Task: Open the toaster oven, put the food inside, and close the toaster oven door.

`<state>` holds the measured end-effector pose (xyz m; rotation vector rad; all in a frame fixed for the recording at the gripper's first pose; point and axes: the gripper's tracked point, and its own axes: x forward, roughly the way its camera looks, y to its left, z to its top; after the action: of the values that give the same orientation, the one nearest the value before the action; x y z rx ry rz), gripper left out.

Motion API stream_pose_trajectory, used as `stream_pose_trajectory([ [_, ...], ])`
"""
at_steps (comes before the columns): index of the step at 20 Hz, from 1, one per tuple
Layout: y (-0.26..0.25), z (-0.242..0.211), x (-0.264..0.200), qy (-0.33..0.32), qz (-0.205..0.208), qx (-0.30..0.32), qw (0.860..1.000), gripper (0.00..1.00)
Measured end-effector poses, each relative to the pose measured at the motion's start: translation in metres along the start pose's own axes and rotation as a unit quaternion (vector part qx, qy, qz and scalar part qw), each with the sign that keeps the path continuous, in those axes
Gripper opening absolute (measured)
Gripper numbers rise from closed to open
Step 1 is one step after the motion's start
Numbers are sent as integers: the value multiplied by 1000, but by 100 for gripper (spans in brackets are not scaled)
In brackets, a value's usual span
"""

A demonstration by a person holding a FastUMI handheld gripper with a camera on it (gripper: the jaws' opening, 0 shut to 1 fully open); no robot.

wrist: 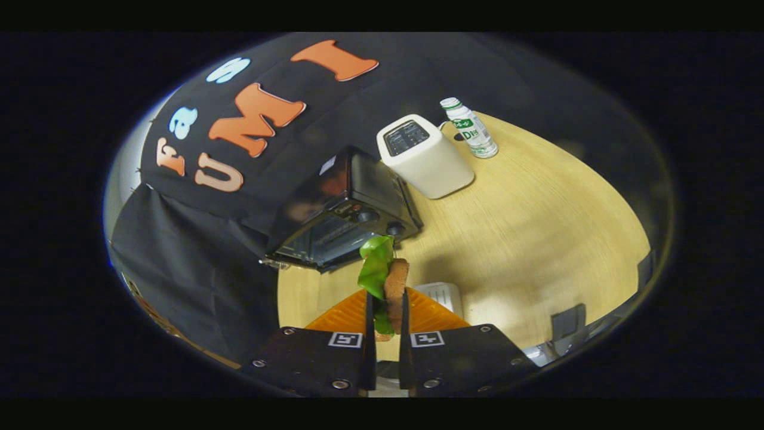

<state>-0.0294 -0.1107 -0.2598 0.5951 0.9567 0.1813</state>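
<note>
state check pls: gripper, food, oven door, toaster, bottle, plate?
gripper: shut on the sandwich, held above the table.
sandwich: bread slice with green lettuce, clamped between the fingers, lifted.
toaster oven: just beyond the fingers, door looks shut; hard to be sure.
white toaster: upright, slots look empty.
bottle: upright, cap on.
orange plate: on the table under the fingers.
</note>
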Motion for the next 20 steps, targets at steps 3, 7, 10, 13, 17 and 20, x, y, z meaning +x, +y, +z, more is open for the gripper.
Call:
stream_pose_trajectory([
  [3, 24, -1, 18, -32, 43, 41, 998, 15],
  [7, 50, -15, 57, -52, 72, 80, 993, 15],
  [10, 67, -20, 88, -67, 87, 117, 987, 15],
  [13, 84, -17, 119, -88, 110, 160, 977, 15],
  [17, 98, -15, 160, -106, 110, 181, 972, 15],
  [20, 105, -3, 185, -142, 115, 224, 957, 15],
])
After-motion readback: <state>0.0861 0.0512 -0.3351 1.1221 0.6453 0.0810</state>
